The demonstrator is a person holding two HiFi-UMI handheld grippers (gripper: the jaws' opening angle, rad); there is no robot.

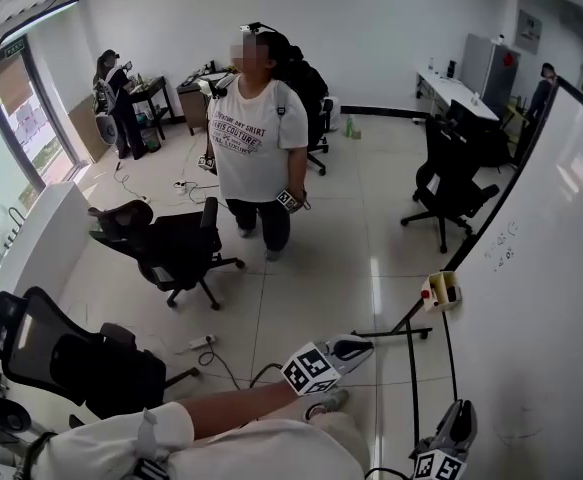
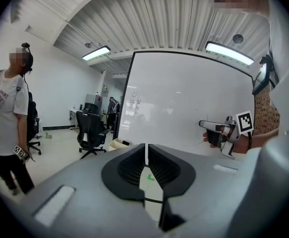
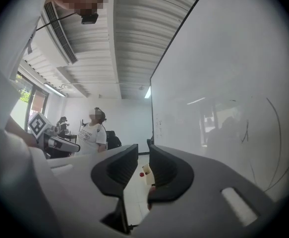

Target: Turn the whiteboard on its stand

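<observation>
The whiteboard (image 1: 541,298) fills the right side of the head view, its black-framed face (image 2: 184,98) bare except for small marks near the far top corner. Its black stand legs (image 1: 411,333) rest on the tiled floor. A small cream box with a red spot (image 1: 441,290) sits at the board's lower edge. My left gripper (image 1: 346,349) hovers left of the board, apart from it, jaws shut (image 2: 146,152) on nothing. My right gripper (image 1: 460,418) is close to the board face (image 3: 223,83), its jaws (image 3: 144,155) open with nothing between them.
A person in a white T-shirt (image 1: 261,138) stands a few steps away on the floor. Black office chairs stand at left (image 1: 171,248), near left (image 1: 71,358) and behind the board (image 1: 451,178). A power strip and cable (image 1: 211,348) lie on the tiles.
</observation>
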